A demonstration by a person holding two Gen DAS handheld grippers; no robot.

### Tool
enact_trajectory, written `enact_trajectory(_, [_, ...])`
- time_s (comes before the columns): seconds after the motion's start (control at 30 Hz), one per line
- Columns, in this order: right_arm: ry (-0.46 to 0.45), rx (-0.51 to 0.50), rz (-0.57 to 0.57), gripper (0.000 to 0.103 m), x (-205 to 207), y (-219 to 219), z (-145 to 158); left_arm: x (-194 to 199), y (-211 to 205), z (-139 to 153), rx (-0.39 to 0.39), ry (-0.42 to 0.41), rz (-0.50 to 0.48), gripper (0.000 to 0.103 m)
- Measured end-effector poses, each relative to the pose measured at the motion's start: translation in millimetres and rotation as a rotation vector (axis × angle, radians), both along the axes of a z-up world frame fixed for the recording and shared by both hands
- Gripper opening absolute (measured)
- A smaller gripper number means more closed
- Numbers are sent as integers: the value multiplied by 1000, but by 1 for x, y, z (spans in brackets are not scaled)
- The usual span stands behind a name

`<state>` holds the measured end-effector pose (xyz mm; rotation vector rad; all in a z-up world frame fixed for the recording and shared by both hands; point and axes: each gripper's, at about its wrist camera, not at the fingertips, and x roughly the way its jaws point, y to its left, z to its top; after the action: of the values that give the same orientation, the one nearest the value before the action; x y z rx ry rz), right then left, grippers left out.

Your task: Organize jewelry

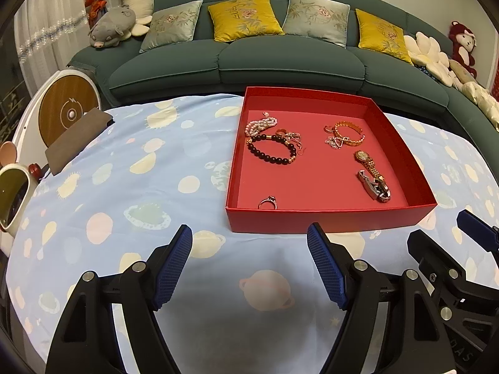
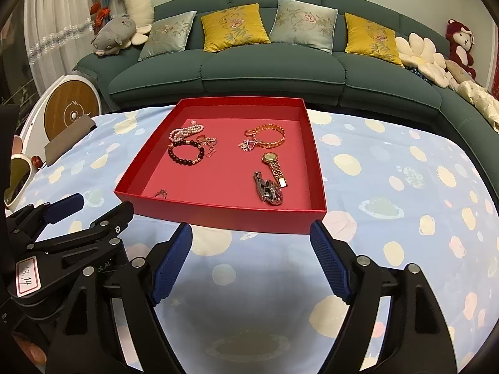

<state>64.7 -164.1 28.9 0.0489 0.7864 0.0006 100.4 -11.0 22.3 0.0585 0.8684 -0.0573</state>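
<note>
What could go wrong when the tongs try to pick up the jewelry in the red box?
The dark bead bracelet lies tangled against small gold pieces, so lifting one may drag the others. The little ring sits right by the red box's front wall, where the wide-open left tongs could bump the wall or miss it.

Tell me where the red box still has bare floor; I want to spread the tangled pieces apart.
Inside the red box, the free patches are the middle strip between the black bead bracelet and the gold watch, and the near floor between the ring and the silver watch band. The far-left corner is crowded: pearl bracelet, beads and small pieces touch.
</note>
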Motion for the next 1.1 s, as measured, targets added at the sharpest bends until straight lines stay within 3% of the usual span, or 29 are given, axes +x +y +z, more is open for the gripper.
enact_trajectory(0.1, [-15,3,-16,89,-1,-3,1,1,2,0,-10,0,10,74])
enact_trajectory(0.3, [-22,11,-27,94,0,-5,0,0,3,1,0,-9,20,76])
enact_trajectory(0.57, [-24,4,-21,95,-1,-5,0,-2,5,1,15,-22,27,81])
enact_trajectory(1.1, [-30,-1,-19,96,-1,-1,-1,-4,9,1,-1,-33,39,82])
